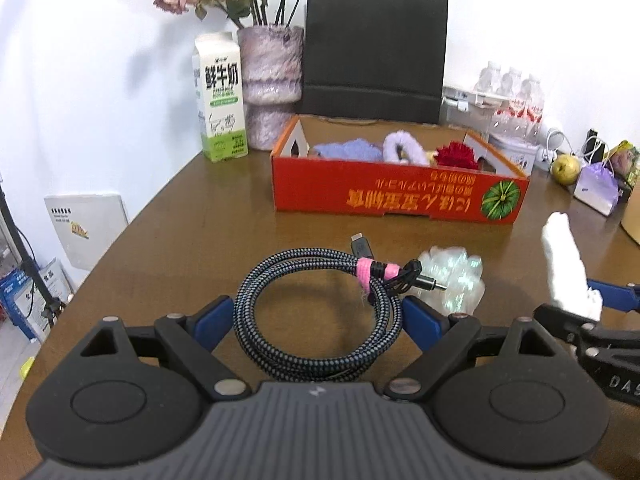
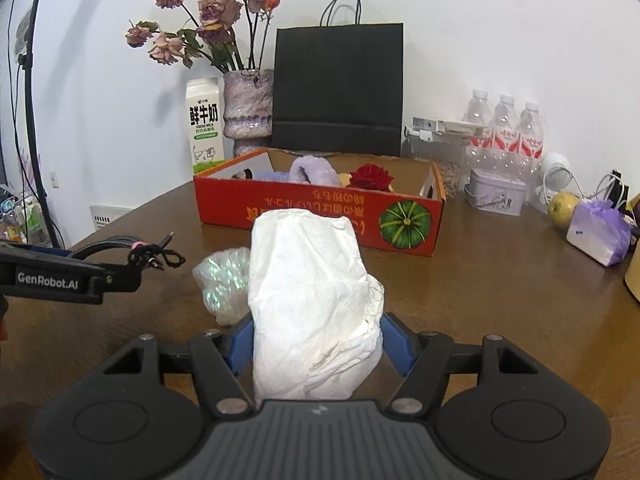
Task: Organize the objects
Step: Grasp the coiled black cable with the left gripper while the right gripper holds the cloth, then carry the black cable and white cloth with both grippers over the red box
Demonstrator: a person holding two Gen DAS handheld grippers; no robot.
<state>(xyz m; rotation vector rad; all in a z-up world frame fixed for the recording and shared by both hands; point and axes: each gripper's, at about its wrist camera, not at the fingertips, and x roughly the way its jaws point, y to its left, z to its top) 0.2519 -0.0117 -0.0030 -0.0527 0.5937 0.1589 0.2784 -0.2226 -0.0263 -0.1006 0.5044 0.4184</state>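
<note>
A coiled braided cable point(image 1: 316, 312) with a pink tie lies on the brown table between the fingers of my left gripper point(image 1: 318, 322), which is open around it; its blue pads stand at the coil's sides. My right gripper point(image 2: 318, 346) is shut on a white crumpled paper packet point(image 2: 312, 304), held upright; it also shows in the left wrist view point(image 1: 568, 268). An iridescent plastic wrapper point(image 1: 454, 276) lies by the cable's plug point(image 2: 224, 284). The red cardboard box point(image 1: 396, 196) behind holds purple fluffy items and a red flower point(image 2: 370, 176).
A milk carton point(image 1: 220, 100), a vase of dried roses point(image 1: 272, 84) and a black paper bag point(image 1: 374, 56) stand behind the box. Water bottles point(image 2: 506, 132), a tin point(image 2: 496, 190), an apple point(image 2: 562, 208) and a purple bag point(image 2: 600, 234) are at the right.
</note>
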